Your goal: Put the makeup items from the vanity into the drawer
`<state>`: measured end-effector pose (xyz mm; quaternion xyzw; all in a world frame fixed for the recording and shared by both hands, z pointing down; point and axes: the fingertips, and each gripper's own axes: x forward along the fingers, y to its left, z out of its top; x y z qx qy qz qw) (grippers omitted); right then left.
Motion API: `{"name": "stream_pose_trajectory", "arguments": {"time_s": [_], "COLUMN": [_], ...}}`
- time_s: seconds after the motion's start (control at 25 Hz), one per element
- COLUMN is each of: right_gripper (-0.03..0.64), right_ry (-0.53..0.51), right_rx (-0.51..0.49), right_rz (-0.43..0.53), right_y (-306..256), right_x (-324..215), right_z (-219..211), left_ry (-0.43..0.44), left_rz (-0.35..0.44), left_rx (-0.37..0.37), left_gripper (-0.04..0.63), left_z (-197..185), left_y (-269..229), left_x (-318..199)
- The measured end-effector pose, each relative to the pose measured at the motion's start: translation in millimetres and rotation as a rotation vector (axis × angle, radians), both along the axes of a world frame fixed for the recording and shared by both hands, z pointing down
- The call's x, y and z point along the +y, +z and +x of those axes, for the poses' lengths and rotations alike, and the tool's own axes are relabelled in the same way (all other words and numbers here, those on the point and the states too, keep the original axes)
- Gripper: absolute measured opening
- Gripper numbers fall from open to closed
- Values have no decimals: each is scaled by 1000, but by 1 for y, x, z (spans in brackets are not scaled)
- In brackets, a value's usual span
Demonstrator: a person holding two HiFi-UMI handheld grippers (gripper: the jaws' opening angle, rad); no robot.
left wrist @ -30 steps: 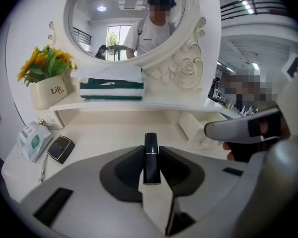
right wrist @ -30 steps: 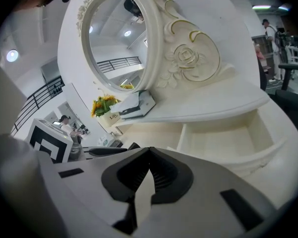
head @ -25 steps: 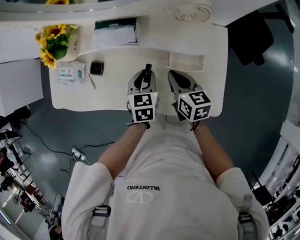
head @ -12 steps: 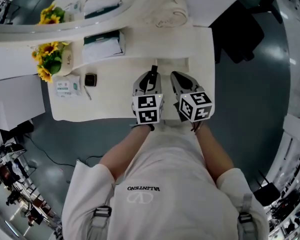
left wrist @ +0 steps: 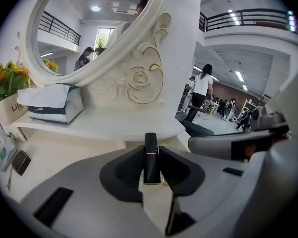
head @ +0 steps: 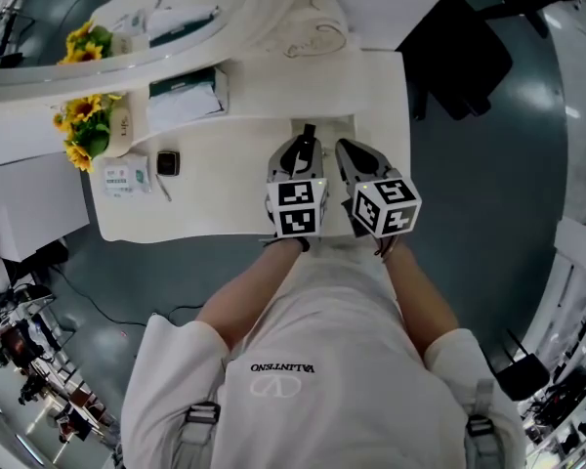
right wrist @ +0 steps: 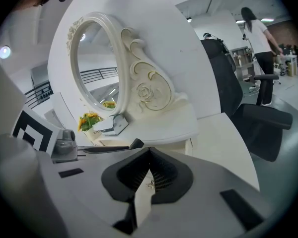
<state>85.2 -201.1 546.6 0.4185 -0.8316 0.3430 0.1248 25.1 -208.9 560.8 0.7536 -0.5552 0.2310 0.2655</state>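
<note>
My left gripper [head: 305, 150] is shut on a black lipstick tube [head: 309, 133] whose cap end sticks out past the jaws. In the left gripper view the tube [left wrist: 150, 162] stands upright between the pads of the gripper [left wrist: 151, 151], with the mirror's carved base behind it. The tube's tip is at the near edge of a small pulled-out drawer [head: 330, 123] under the mirror shelf of the white vanity [head: 225, 193]. My right gripper [head: 352, 152] hovers just to the right, shut with nothing in it [right wrist: 149, 152].
On the vanity's left lie a potted sunflower bunch [head: 78, 125], a tissue box [head: 183, 96], a small packet [head: 127, 177], a black compact [head: 167, 162] and a thin pencil [head: 161, 186]. An oval mirror [head: 176, 8] stands behind. A black chair [head: 459, 47] is at the right.
Both grippers have shifted right along the vanity, bringing the lipstick tube from left of the drawer to its near edge. The grip is unchanged.
</note>
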Motion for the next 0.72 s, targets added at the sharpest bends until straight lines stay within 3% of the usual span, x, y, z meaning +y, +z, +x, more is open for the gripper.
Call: {"name": "stream_pose_trajectory", "arguments": {"time_s": [0.72], "right_gripper": [11], "right_ry": [-3], "right_rx": [-9], "right_rz": [-35], "right_y": [10], "right_x": [-14], "right_z": [22], "left_ry": [-30], "left_rz": [-41], "left_rx": [-12], "left_gripper": [98], "left_z": [18], "left_y": [16], "left_x": [-9]}}
